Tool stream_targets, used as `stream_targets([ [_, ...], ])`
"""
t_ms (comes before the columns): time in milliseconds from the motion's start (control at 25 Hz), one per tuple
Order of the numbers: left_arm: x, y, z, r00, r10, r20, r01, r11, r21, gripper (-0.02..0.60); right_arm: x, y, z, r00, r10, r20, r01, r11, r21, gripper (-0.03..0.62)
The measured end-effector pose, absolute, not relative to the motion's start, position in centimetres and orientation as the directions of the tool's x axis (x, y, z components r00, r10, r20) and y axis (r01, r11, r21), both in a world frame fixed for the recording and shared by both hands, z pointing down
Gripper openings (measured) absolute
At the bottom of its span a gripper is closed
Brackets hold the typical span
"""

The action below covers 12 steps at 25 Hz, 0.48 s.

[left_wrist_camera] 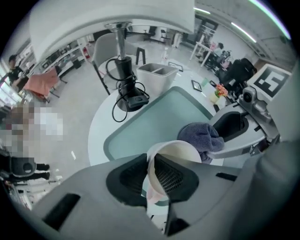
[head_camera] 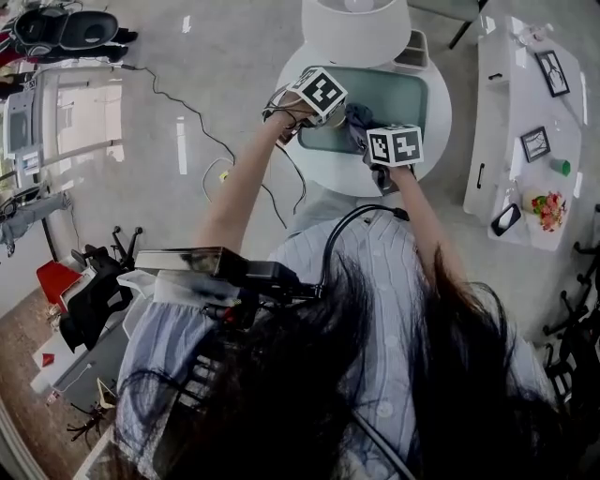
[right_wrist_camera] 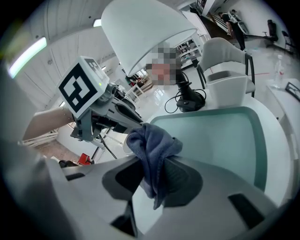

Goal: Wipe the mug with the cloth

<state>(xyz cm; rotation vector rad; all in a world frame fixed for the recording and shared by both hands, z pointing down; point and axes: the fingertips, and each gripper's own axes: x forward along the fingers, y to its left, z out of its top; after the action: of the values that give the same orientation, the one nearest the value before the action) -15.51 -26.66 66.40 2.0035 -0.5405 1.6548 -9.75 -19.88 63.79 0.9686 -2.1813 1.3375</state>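
My left gripper [left_wrist_camera: 152, 176] is shut on the wall of a white mug [left_wrist_camera: 174, 151], held above the pale green mat [left_wrist_camera: 154, 119]. The right gripper [right_wrist_camera: 152, 180] is shut on a blue-grey cloth [right_wrist_camera: 152, 147], whose bunched end presses against the mug's rim at the far side. In the head view both grippers, left [head_camera: 323, 103] and right [head_camera: 380, 155], meet over the round white table [head_camera: 441, 108], with the cloth [head_camera: 357, 118] between them. The mug is mostly hidden there.
A lamp with a white shade [head_camera: 354, 26] stands at the table's far side, its black base and coiled cable [left_wrist_camera: 129, 93] on the tabletop beside a white two-part bin [left_wrist_camera: 157, 75]. A white shelf [head_camera: 525, 122] with frames and small items runs on the right.
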Motion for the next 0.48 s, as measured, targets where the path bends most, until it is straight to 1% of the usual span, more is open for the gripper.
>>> stream_targets([
  [80,-15.9,-26.9,66.4,0.199,-0.013,0.98,-0.649,-0.751,0.122,0.055,-10.0,-19.9,63.7,-0.684,-0.347,0.641,-0.729,0.308,-0.611,0.117],
  [240,-16.9,-27.2,66.3,0.205,-0.04,0.978,-0.777,-0.614,0.138,0.055,-9.5,-19.7,63.8,-0.658,-0.34,0.672,-0.753,0.303,-0.585,0.117],
  [360,-17.8,-27.3,65.5,0.197,-0.069,0.978,-0.866,-0.479,0.141,0.055,-10.1,-19.7,63.7,-0.675,-0.337,0.656,-0.737,0.31,-0.6,0.117],
  [480,-18.5,-27.3,65.5,0.199,-0.076,0.977,-0.922,-0.352,0.16,0.055,-10.4,-19.5,63.8,-0.682,-0.33,0.653,-0.732,0.31,-0.607,0.117],
])
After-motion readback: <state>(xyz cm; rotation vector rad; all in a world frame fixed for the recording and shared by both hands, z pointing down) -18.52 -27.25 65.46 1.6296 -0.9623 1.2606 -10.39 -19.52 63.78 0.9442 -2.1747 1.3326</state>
